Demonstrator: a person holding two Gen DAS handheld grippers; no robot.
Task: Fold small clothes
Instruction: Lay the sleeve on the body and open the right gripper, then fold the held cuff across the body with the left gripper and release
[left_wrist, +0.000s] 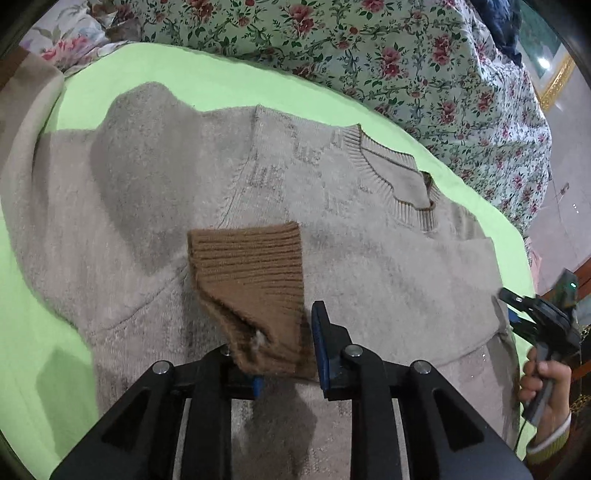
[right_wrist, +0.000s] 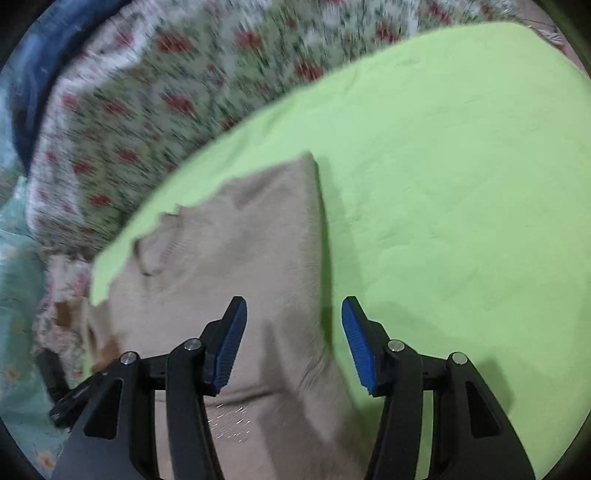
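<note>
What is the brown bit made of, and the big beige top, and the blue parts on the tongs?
Brown cuff: ribbed knit, probably wool or acrylic, matte with raised ridges.
Beige sweater: finer, soft fuzzy knit with a ribbed collar.
Blue pads on the right tongs: likely rubber or plastic, grooved.

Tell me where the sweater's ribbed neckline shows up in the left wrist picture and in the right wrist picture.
Left wrist view: the ribbed neckline curves across the upper right of the beige sweater, beyond the brown cuff.
Right wrist view: it shows blurred at centre left, up and left of the fingers.
Shared landmark: the lime green sheet under the sweater, bordered by the floral fabric.
</note>
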